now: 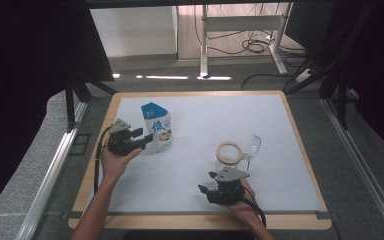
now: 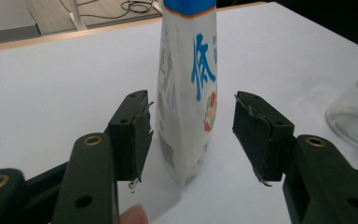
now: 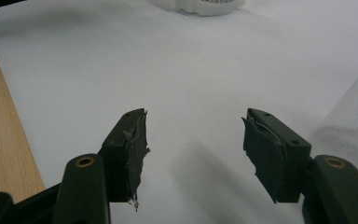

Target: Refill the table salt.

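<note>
A white stand-up pouch (image 1: 157,127) with a blue top and blue lettering stands upright at the left of the white mat. My left gripper (image 1: 144,139) reaches it from the left. In the left gripper view the pouch (image 2: 186,93) stands between the jaws of that gripper (image 2: 191,135); the left pad is almost against it and the right pad is clearly apart. A clear glass jug (image 1: 237,152) with a beige rim stands right of centre. My right gripper (image 1: 203,192) hovers in front of the jug near the front edge, open (image 3: 193,144) with only bare mat between its jaws.
The white mat (image 1: 280,125) covers a wooden table whose edge (image 3: 4,116) shows left of my right gripper. The glass jug's wall (image 3: 354,116) is close on that gripper's right. Beyond the table are a desk frame and floor cables (image 1: 252,45).
</note>
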### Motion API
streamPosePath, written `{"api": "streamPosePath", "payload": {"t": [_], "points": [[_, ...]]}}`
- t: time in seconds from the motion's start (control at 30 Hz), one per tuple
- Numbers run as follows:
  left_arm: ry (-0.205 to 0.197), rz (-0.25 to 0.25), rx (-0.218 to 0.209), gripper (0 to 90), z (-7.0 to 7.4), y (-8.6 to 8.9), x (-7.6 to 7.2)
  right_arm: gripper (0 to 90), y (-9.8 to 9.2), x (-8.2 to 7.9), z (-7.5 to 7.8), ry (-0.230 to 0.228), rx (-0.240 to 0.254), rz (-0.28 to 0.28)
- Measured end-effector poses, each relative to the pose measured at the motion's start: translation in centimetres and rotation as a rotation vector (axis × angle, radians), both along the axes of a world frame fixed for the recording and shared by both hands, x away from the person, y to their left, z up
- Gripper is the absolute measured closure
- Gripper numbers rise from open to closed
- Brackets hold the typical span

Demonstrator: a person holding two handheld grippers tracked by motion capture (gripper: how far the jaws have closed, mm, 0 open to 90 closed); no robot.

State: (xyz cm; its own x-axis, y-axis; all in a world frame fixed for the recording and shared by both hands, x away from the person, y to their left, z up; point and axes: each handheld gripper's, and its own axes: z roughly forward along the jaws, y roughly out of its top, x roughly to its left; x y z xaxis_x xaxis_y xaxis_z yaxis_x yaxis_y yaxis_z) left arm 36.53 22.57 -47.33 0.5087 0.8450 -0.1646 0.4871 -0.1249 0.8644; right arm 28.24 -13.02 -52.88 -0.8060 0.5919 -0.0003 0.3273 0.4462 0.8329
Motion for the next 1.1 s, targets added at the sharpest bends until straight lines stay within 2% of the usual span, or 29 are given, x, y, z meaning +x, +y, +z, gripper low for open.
{"api": "streamPosePath", "payload": {"t": [0.1, 0.3, 0.47, 0.53, 0.83, 0.87, 1.0, 1.1], "points": [[-0.001, -0.004, -0.012, 51.4, 0.2, -0.4, 1.1, 39.7, -0.1, 0.1, -0.1, 0.007, 0.004, 0.002], [-0.007, 0.010, -0.024, 55.6, 0.6, -0.7, 2.2, 39.3, 0.0, 0.0, -0.2, 0.016, -0.008, 0.009], [-0.028, 0.027, 0.000, 61.5, 0.6, -1.0, 3.3, 39.3, 0.0, 0.0, -0.1, 0.015, -0.008, 0.009], [-0.033, 0.017, -0.013, 66.4, 0.6, -1.2, 3.7, 39.3, -0.1, 0.0, -0.1, 0.013, -0.005, 0.007], [-0.046, 0.010, -0.019, 82.4, 0.5, -1.5, 4.0, 39.3, -0.2, 0.0, -0.2, 0.009, -0.005, -0.005], [-0.047, 0.002, -0.025, 86.2, 0.5, -1.5, 3.9, 39.3, -0.3, 0.0, -0.2, 0.009, -0.007, -0.008], [-0.055, -0.006, -0.023, 88.4, 0.4, -1.6, 3.8, 39.2, -0.2, 0.0, -0.2, 0.010, -0.006, -0.007], [-0.076, -0.013, -0.004, 88.9, 0.3, -1.7, 3.6, 39.2, -0.2, -0.1, -0.3, 0.014, -0.009, -0.010]]}}
